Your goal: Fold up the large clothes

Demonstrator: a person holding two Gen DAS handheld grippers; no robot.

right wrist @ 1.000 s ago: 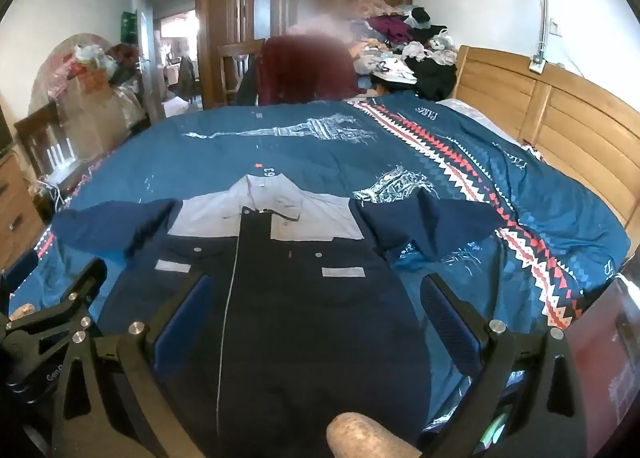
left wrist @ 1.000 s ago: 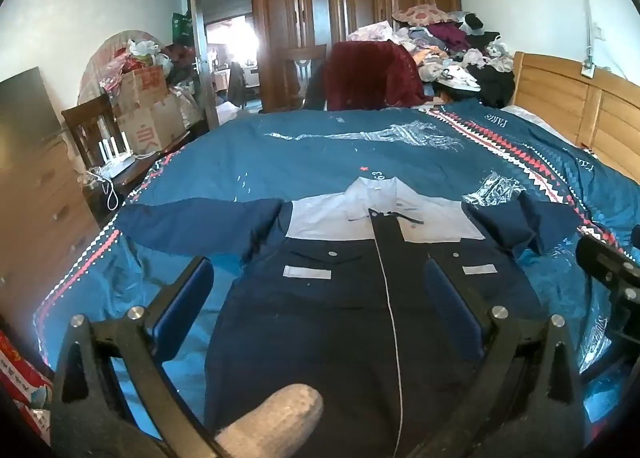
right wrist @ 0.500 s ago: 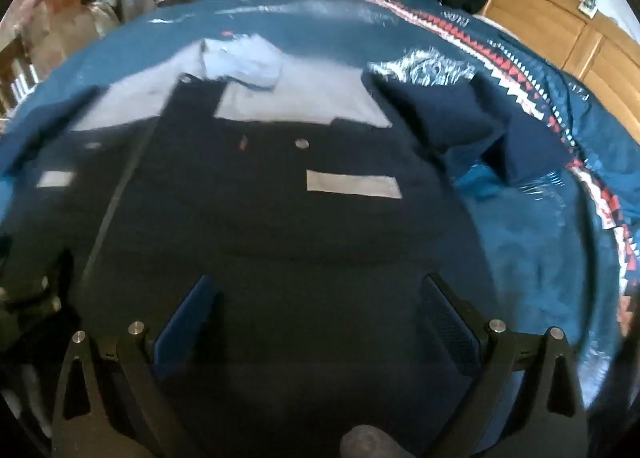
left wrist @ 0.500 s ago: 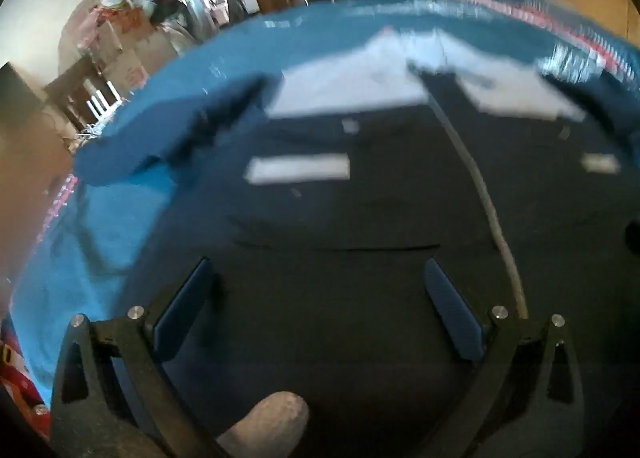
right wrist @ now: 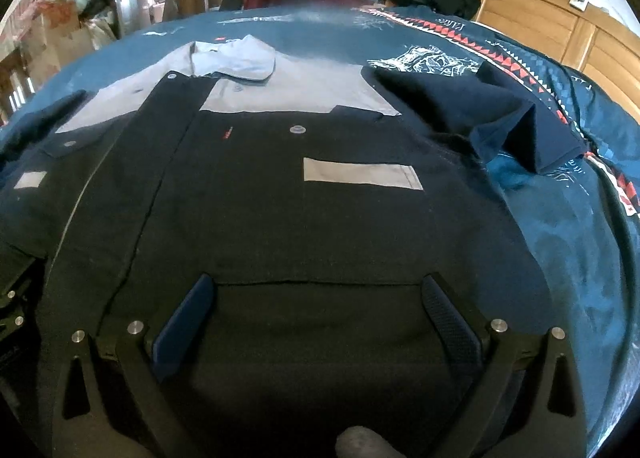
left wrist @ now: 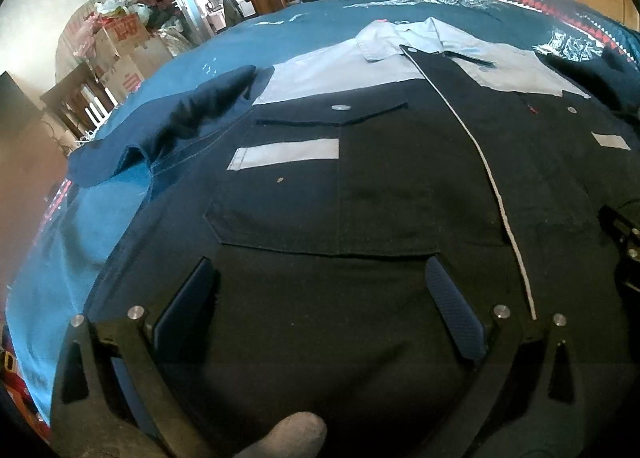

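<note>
Both claws spread wide, empty, low over navy work jacket [left wrist: 360,185] on bed [right wrist: 580,250]: left claw [left wrist: 320,290], right claw [right wrist: 316,298]. Chest pockets just ahead, contents hidden.

One jacket [left wrist: 380,197] on one bed [left wrist: 120,197]; two sleeves; two grey chest strips; two tongs: left [left wrist: 320,286], right [right wrist: 316,298], both spread.

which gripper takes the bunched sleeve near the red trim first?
Right, likely. The right gripper hangs open over the jacket on the side of that sleeve; the left gripper is over the opposite chest pocket.
</note>
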